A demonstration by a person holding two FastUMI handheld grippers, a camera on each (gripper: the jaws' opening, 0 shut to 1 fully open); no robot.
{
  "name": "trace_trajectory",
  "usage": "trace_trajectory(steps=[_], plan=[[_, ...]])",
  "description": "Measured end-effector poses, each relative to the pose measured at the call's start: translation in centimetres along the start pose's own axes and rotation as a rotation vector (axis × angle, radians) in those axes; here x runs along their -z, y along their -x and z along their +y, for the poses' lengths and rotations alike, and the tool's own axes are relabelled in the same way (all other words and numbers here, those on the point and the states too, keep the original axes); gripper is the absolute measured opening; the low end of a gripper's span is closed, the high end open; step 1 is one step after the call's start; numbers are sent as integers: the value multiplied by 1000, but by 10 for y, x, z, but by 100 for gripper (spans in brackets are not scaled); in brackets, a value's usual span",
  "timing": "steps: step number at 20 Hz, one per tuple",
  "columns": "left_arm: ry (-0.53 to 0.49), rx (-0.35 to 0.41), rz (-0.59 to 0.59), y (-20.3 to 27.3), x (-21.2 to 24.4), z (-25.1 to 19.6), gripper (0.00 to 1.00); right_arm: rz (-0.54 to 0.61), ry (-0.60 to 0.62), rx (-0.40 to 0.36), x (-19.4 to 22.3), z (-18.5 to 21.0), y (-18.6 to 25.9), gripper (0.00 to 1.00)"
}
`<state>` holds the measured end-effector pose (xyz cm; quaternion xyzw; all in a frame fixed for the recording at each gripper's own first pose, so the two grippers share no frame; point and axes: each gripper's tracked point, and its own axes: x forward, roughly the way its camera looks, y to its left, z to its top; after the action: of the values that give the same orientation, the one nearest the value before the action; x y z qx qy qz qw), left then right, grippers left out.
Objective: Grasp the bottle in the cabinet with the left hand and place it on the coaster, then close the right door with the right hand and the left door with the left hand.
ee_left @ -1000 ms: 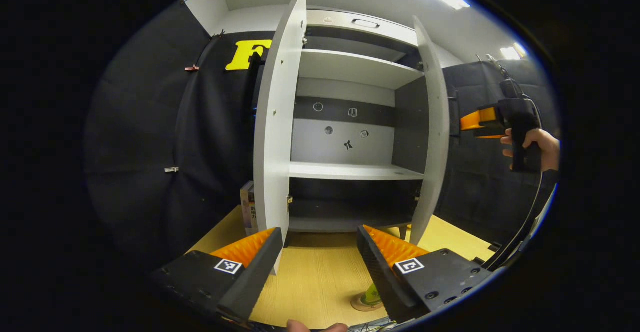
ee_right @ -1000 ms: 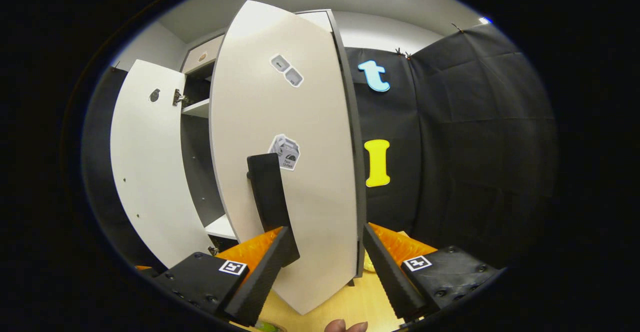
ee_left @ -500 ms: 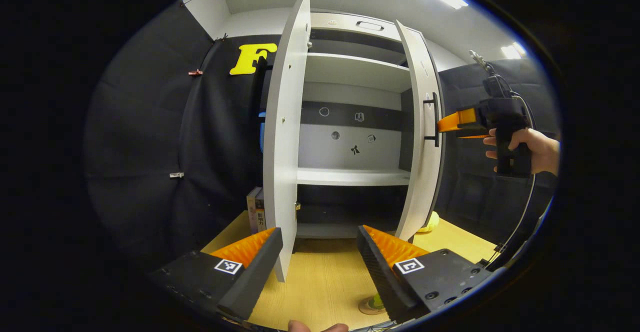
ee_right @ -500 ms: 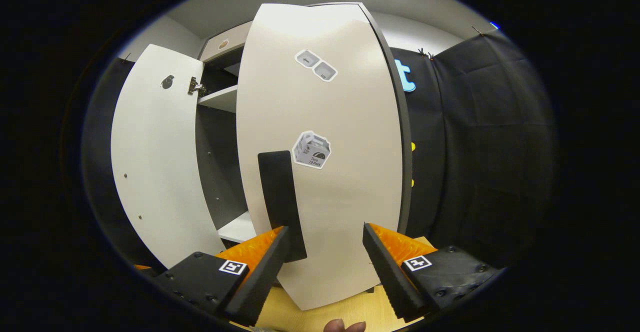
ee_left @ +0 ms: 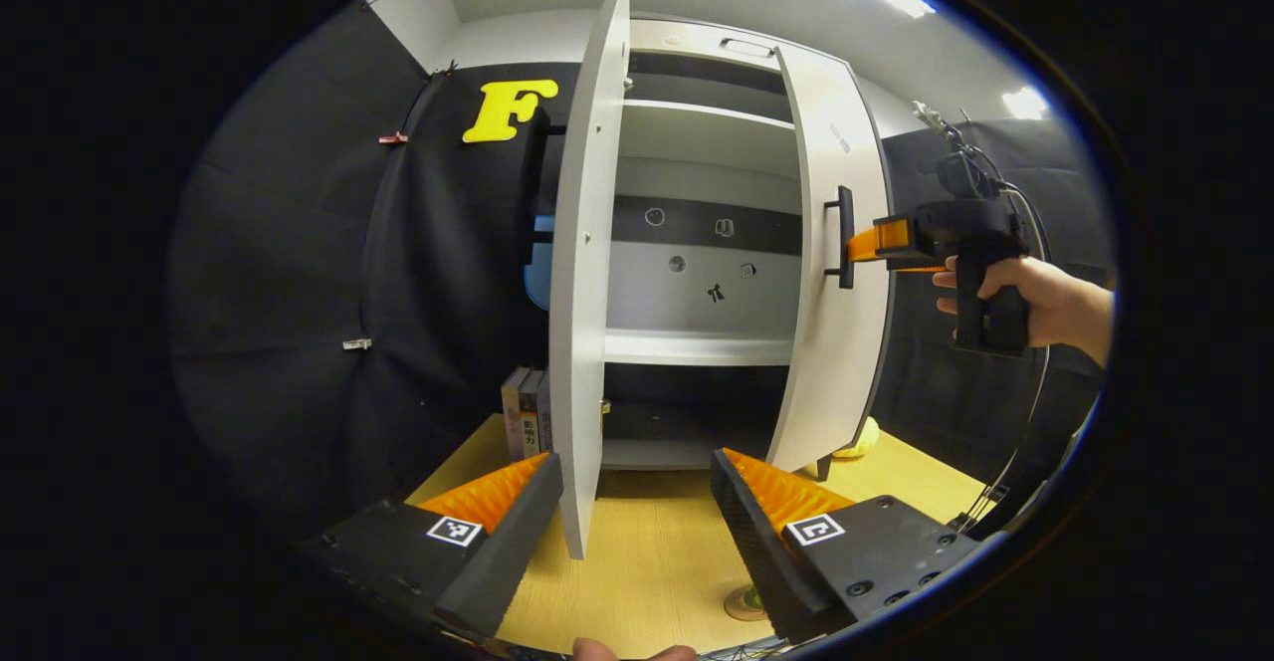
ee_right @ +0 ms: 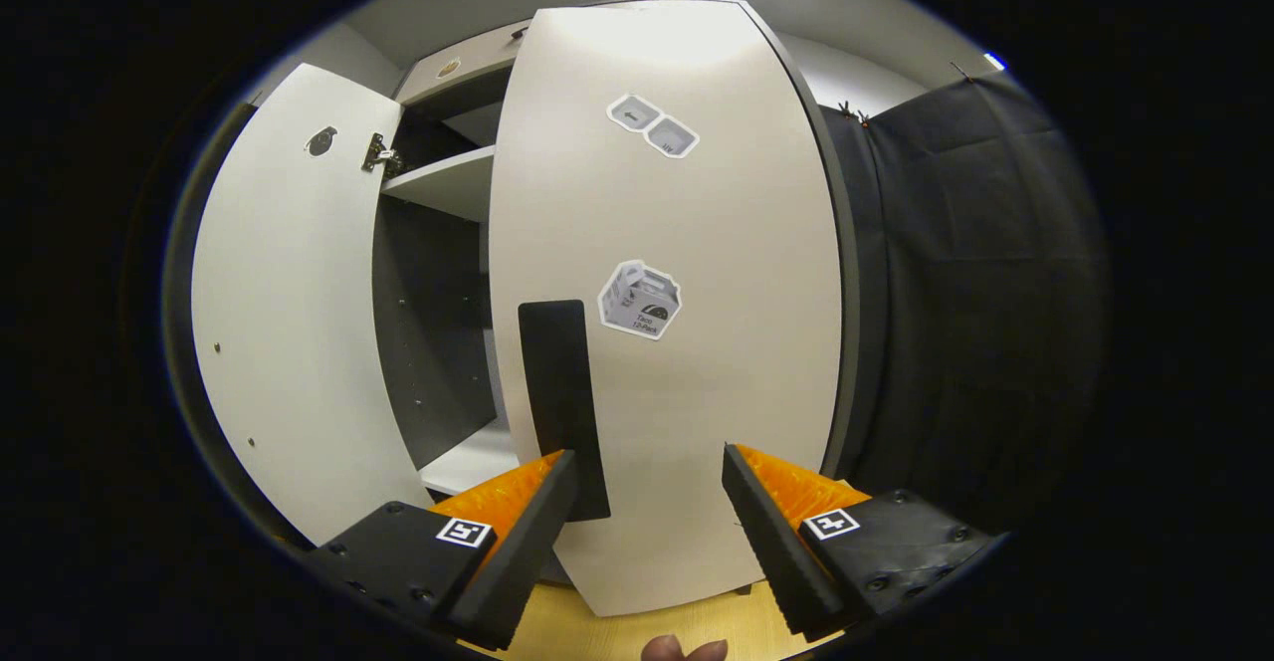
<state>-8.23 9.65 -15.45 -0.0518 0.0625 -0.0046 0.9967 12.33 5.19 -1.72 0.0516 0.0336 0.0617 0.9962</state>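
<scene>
At frame centre, our right hand-held gripper (ee_right: 642, 502), fingers spread and holding nothing, meets the stiff white right cabinet door (ee_right: 687, 342) beside its black bar handle (ee_right: 562, 402); light, it should swing under a flat push. Our left hand-held gripper (ee_left: 632, 502) waits open and empty.

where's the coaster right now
In the left gripper view, the coaster lies on the wooden table at the bottom, beside the left gripper's right finger.
</scene>
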Motion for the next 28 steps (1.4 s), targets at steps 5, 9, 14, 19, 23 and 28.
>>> trace_trajectory(steps=[5, 9, 14, 19, 23, 28], plan=[[22, -28, -11, 7, -16, 27, 95, -1, 17, 24, -1, 2, 2, 97], [35, -86, -37, 5, -49, 66, 95, -3, 31, 9, -1, 6, 20, 97], [86, -150, -31, -11, -89, 118, 94, 1, 77, -6, 1, 7, 44, 97], [82, -202, -29, -45, -118, 156, 94, 18, 78, 1, 5, 1, 64, 95], [6, -172, -50, -70, -145, 150, 94, 26, 69, 18, 8, -6, 74, 95], [-68, -165, -41, -71, -145, 132, 92, 23, 57, 49, 7, -23, 81, 95]])
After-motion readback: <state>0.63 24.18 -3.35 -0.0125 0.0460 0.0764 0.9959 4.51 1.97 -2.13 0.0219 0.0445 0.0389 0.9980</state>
